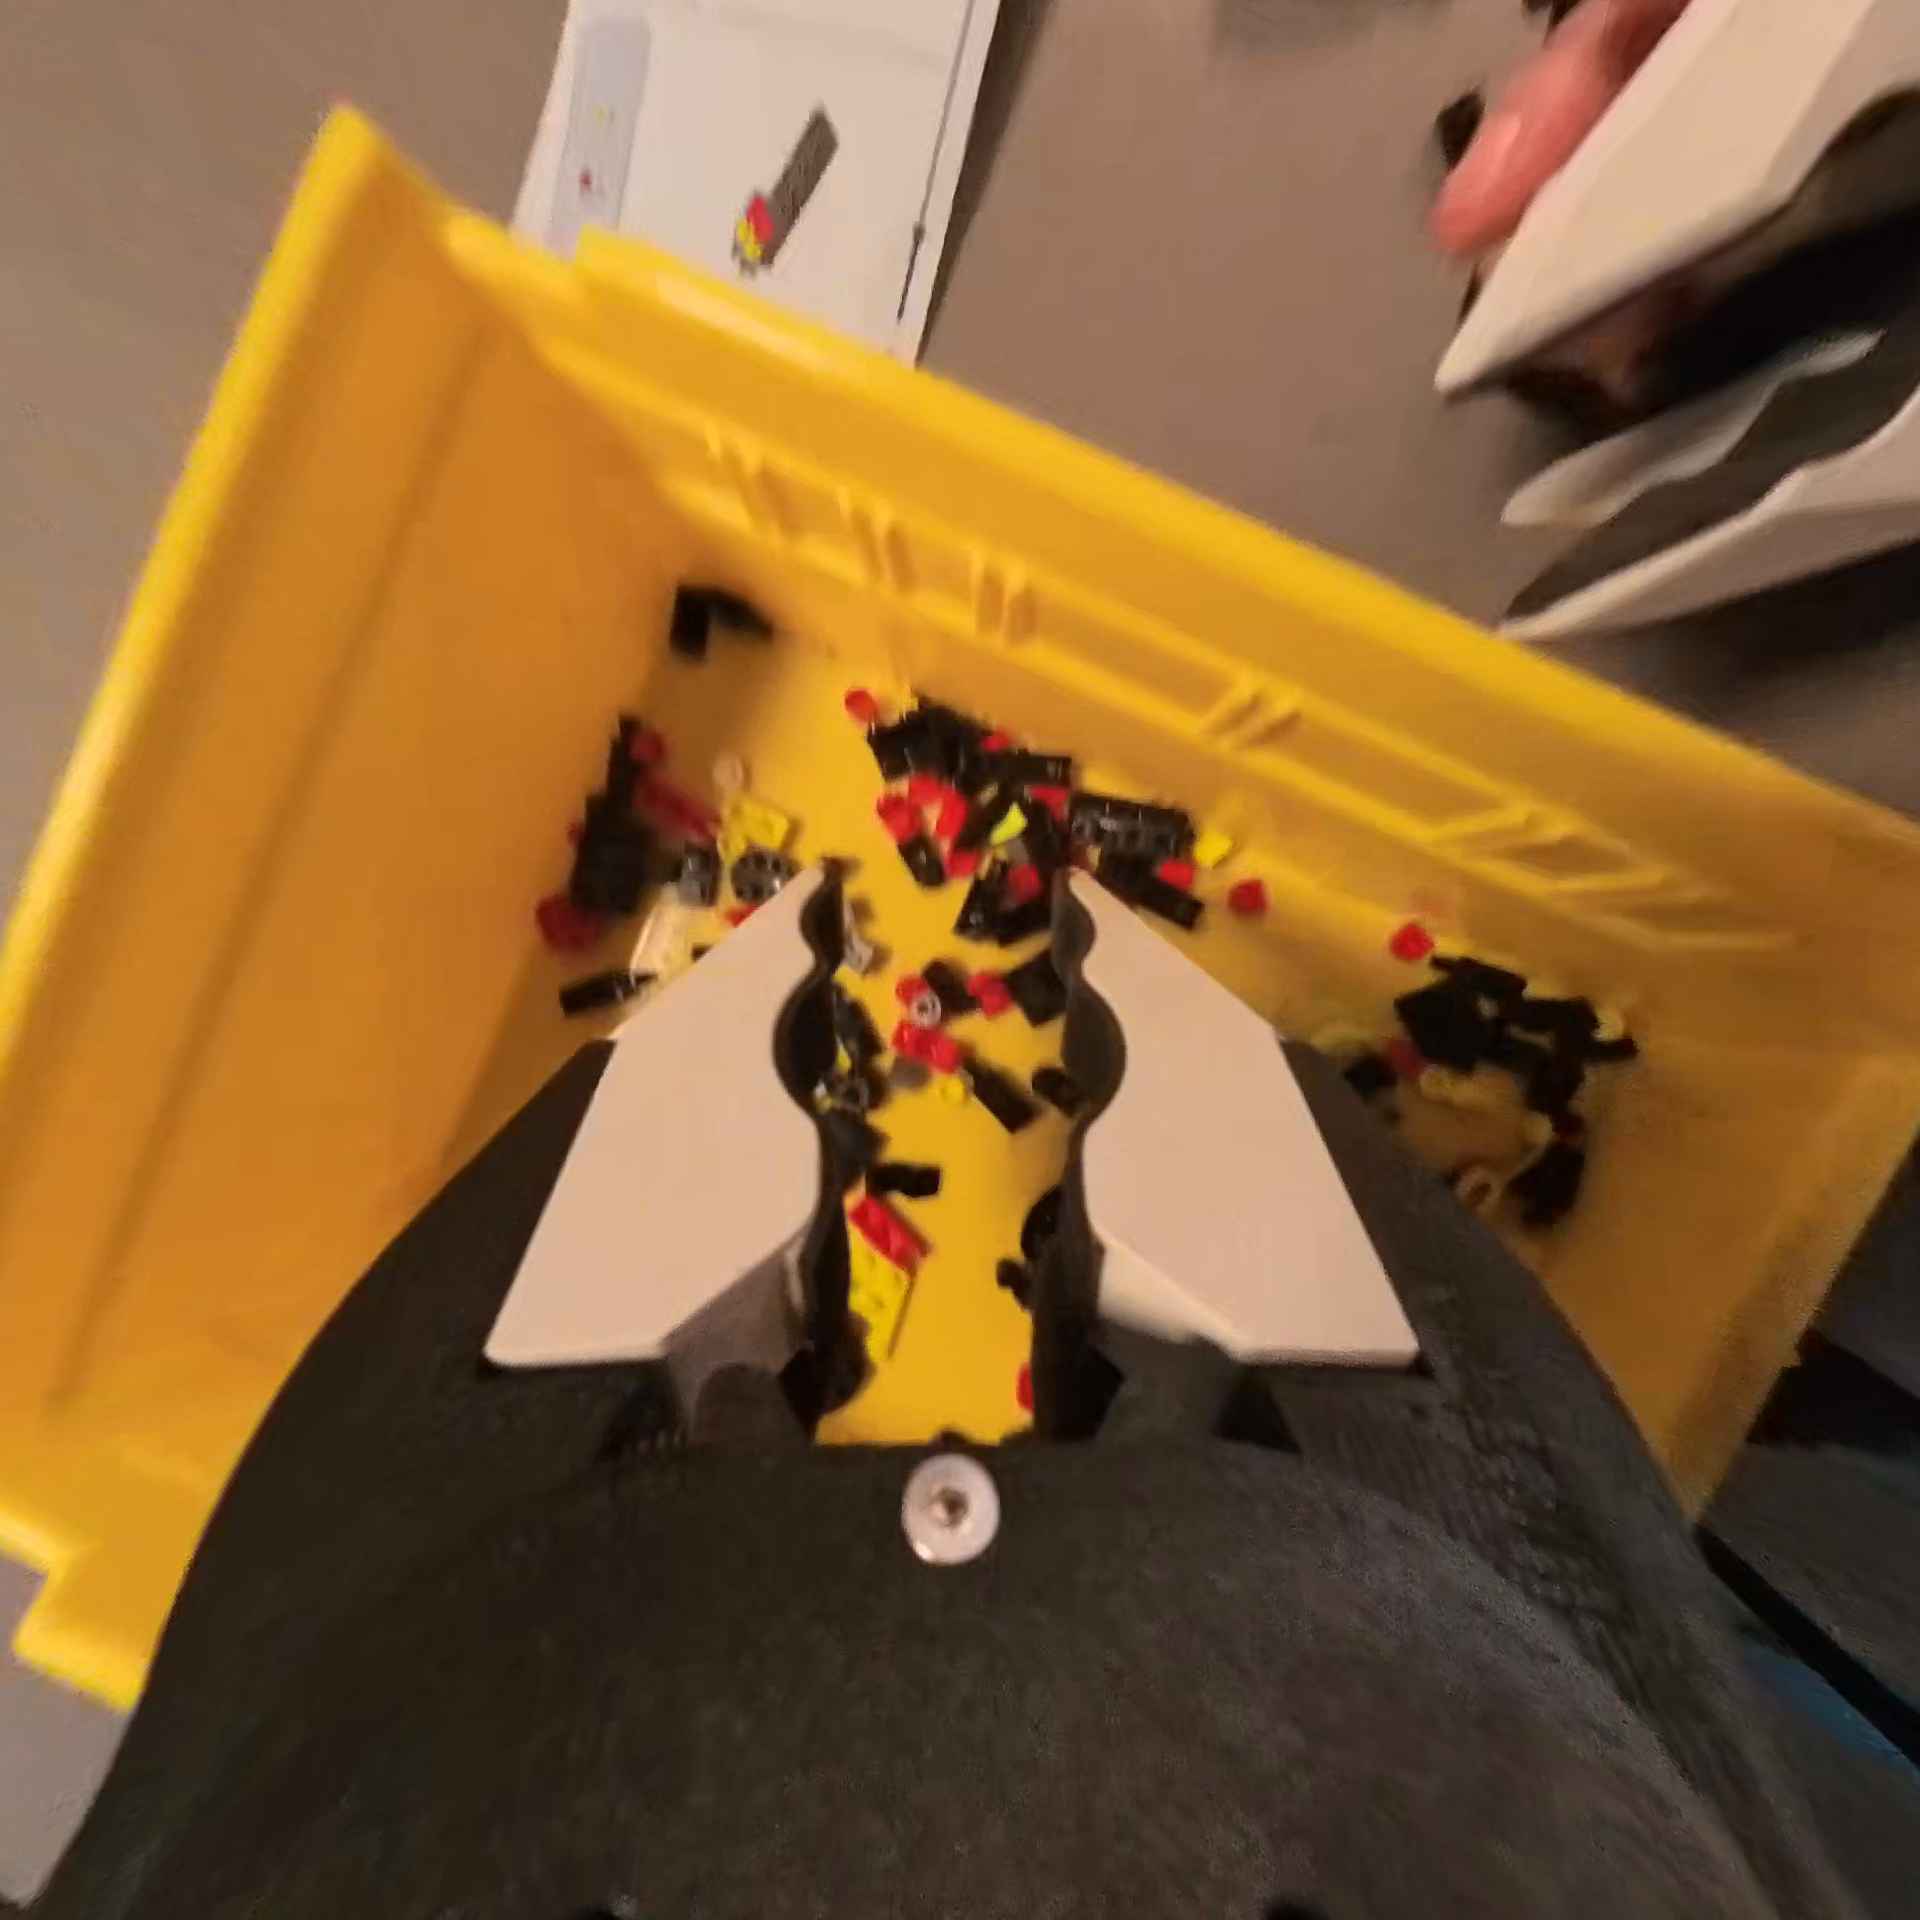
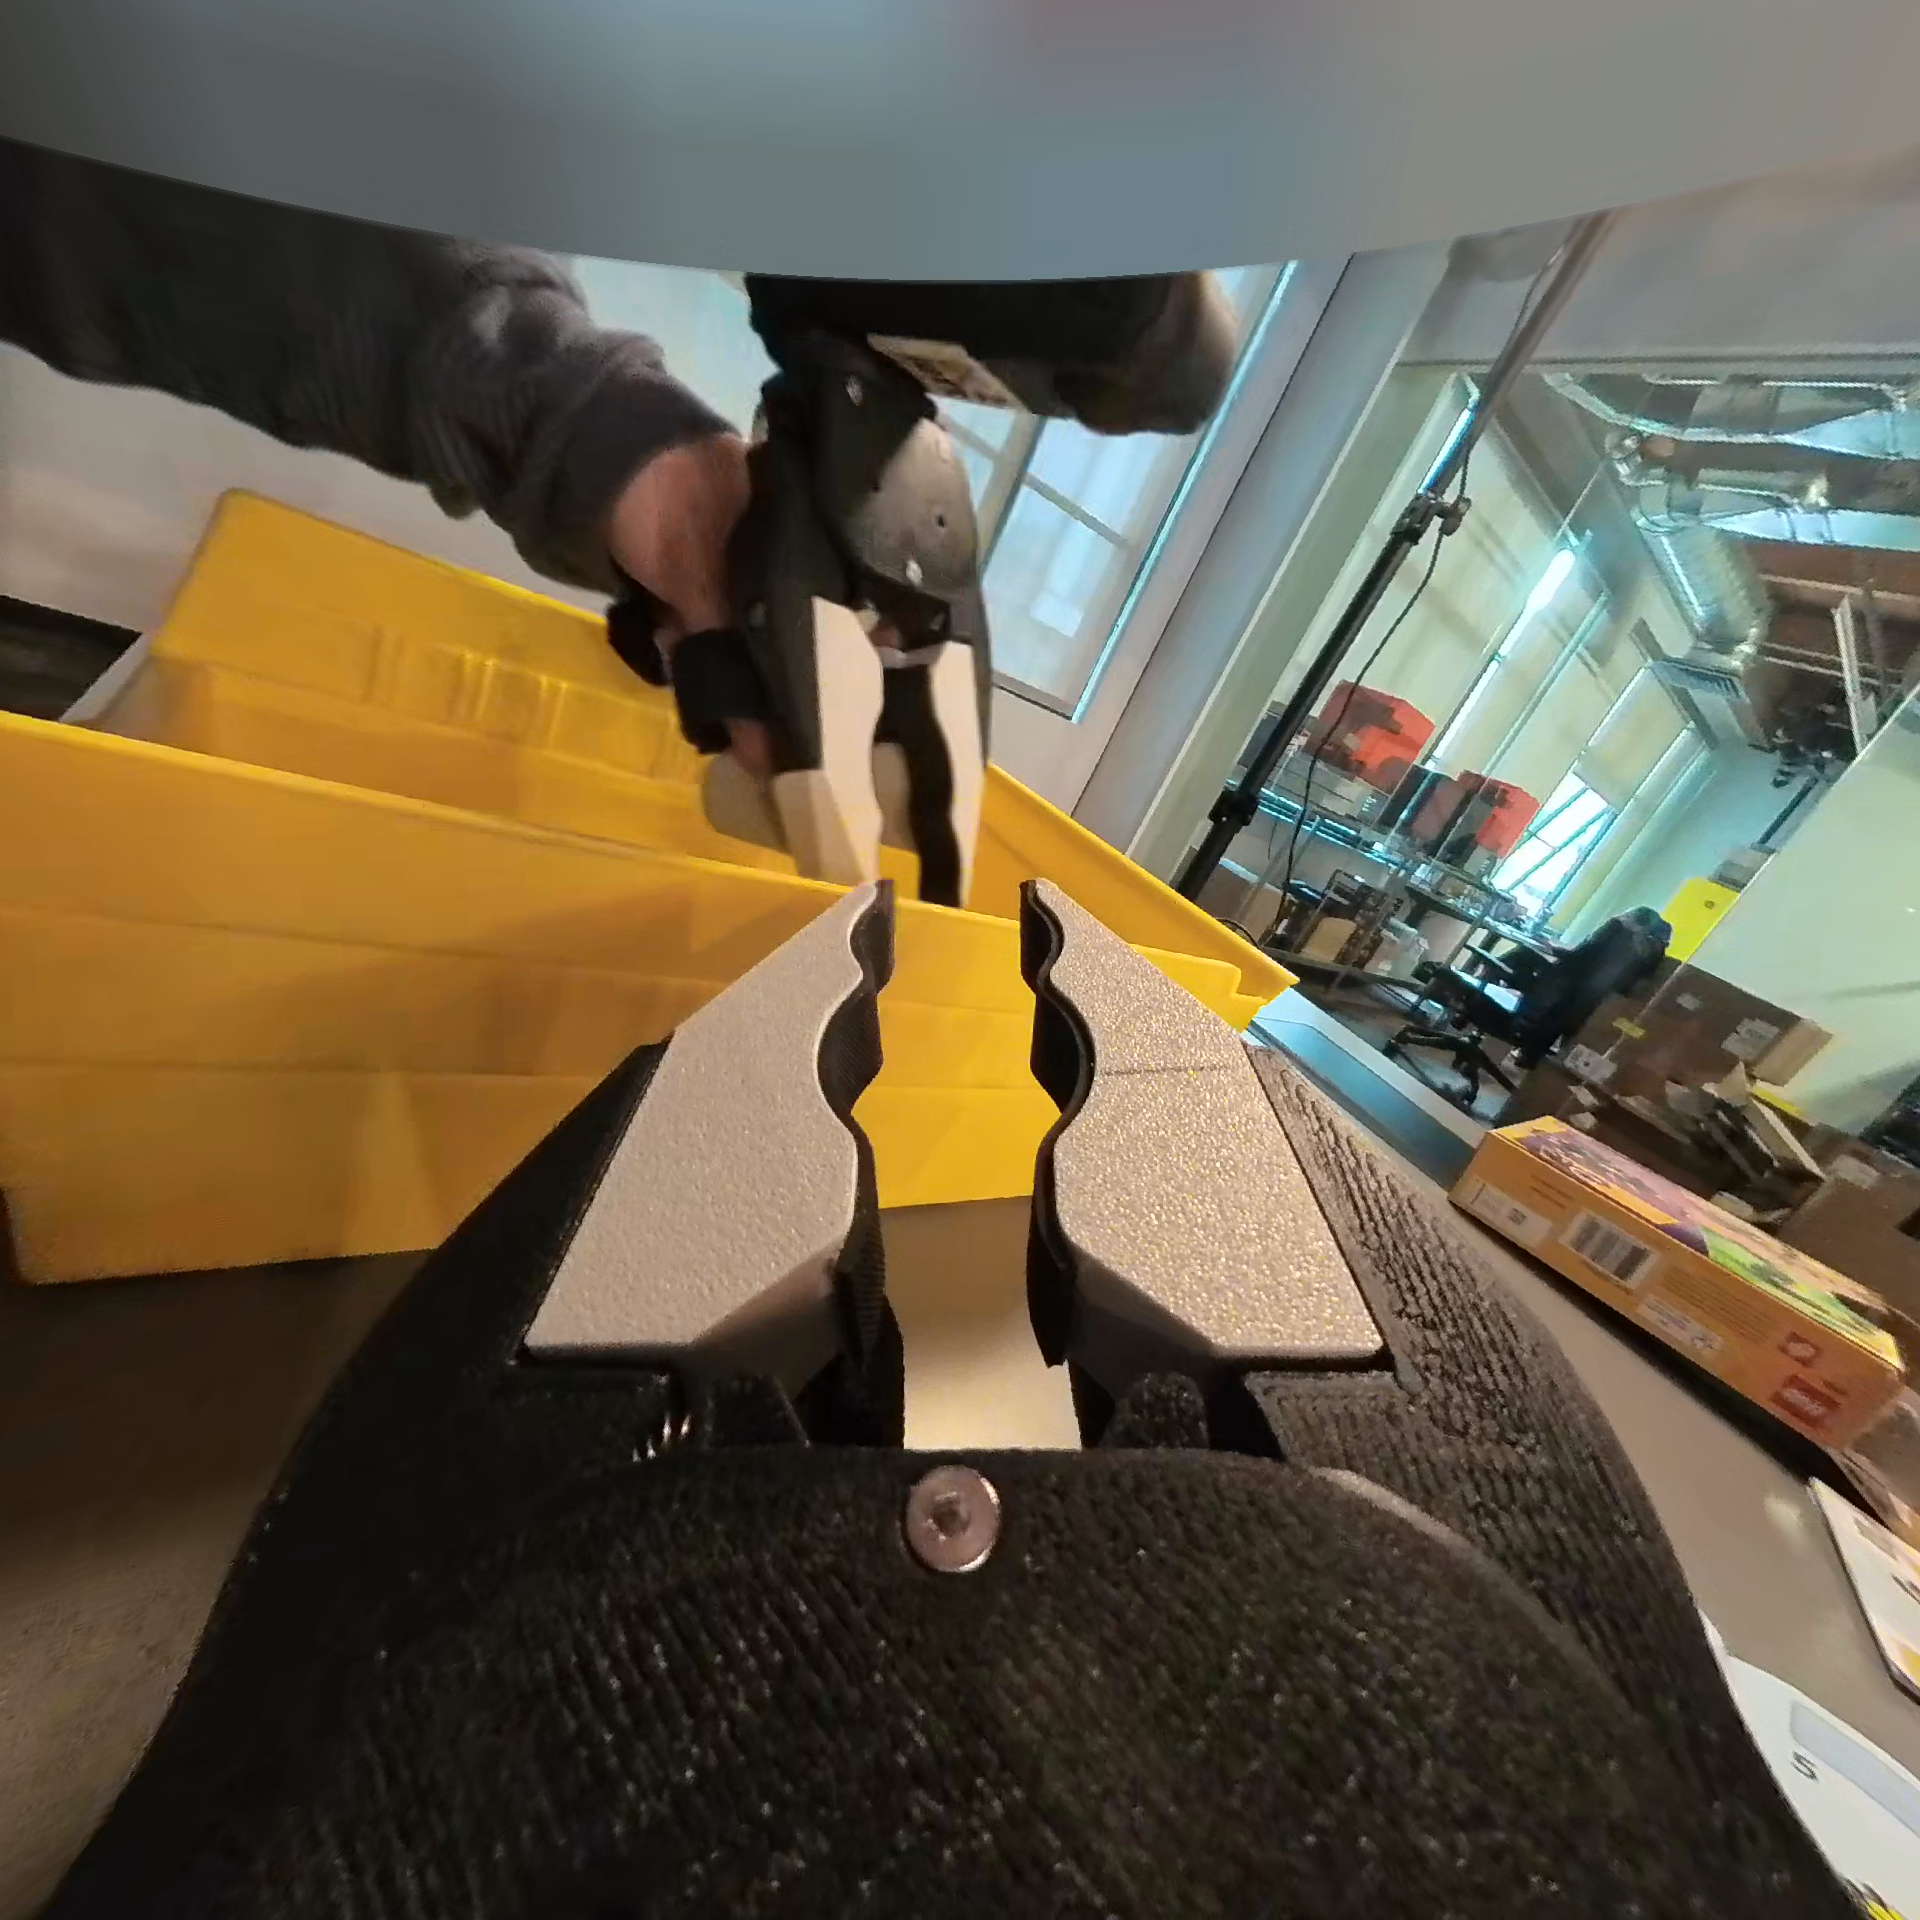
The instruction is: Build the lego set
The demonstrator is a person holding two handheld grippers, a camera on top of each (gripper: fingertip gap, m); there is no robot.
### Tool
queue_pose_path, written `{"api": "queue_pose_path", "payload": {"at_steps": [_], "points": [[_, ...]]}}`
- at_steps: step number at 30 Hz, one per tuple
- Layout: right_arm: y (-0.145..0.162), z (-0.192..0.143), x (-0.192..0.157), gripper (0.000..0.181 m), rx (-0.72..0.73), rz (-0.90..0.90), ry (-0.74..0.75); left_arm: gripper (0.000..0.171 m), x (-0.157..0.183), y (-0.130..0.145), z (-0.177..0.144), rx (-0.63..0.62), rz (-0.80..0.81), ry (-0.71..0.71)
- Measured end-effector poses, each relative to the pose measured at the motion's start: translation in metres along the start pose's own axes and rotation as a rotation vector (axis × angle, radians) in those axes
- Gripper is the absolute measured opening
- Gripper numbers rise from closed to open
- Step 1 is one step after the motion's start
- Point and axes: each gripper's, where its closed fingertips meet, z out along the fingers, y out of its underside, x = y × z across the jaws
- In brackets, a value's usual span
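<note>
- The left gripper [image 1: 951, 883] hangs over the yellow bin [image 1: 343, 727], pointing down into it. Its two fingers stand apart with nothing between them; I see only the bin floor through the gap.
- The loose lego pieces [image 1: 966, 821], mostly black, red and yellow, lie scattered on the bin floor. The thickest heap is just ahead of the fingertips, a second group [image 1: 1496, 1049] sits off to the claw's right side, and a few pieces lie to its left near the bin wall.
- The left wrist view is blurred, so I cannot tell single bricks apart with confidence.
- The right gripper [image 2: 956, 904] waits outside the bin, low over the table, facing the bin's outer wall. Its fingers are also spread and hold nothing.
- Beyond the far wall of the bin, ahead of the left claw, lies the instruction booklet [image 1: 769, 156]. A set box [image 2: 1683, 1278] rests on the table to the right of the right claw.
- In my judgement, this is the searching step: a piece is being chosen, and no assembled part is visible, so the build seems near its beginning.
- The next move, I think, asks the left claw to go lower onto one piece and close carefully, because the pieces are small and lie crowded together, so two may be caught together.
</note>
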Motion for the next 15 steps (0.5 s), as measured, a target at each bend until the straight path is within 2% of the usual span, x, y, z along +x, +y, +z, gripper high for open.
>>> {"api": "queue_pose_path", "payload": {"at_steps": [2, 4, 9, 13, 14, 15], "points": [[0.000, 0.000, 0.000, 0.023, 0.001, 0.000, -0.002, 0.034, -0.005, -0.009, 0.006, 0.006, 0.042, -0.011], [0.000, 0.000, 0.000, 0.023, 0.001, -0.001, -0.002, 0.033, -0.005, -0.005, 0.016, -0.053, 0.055, 0.015], [0.000, -0.001, 0.001, 0.022, 0.002, -0.001, -0.005, 0.042, 0.015, 0.001, 0.042, -0.126, -0.025, 0.196], [0.000, -0.001, 0.001, 0.022, 0.003, -0.001, -0.006, 0.040, 0.003, 0.001, 0.050, -0.124, 0.035, 0.095], [0.000, -0.001, 0.002, 0.022, 0.003, -0.001, -0.007, 0.031, -0.003, 0.002, 0.049, -0.132, 0.052, 0.058], [0.000, -0.001, 0.002, 0.022, 0.003, -0.002, -0.007, 0.013, -0.014, 0.006, 0.048, -0.159, 0.074, -0.012]]}}
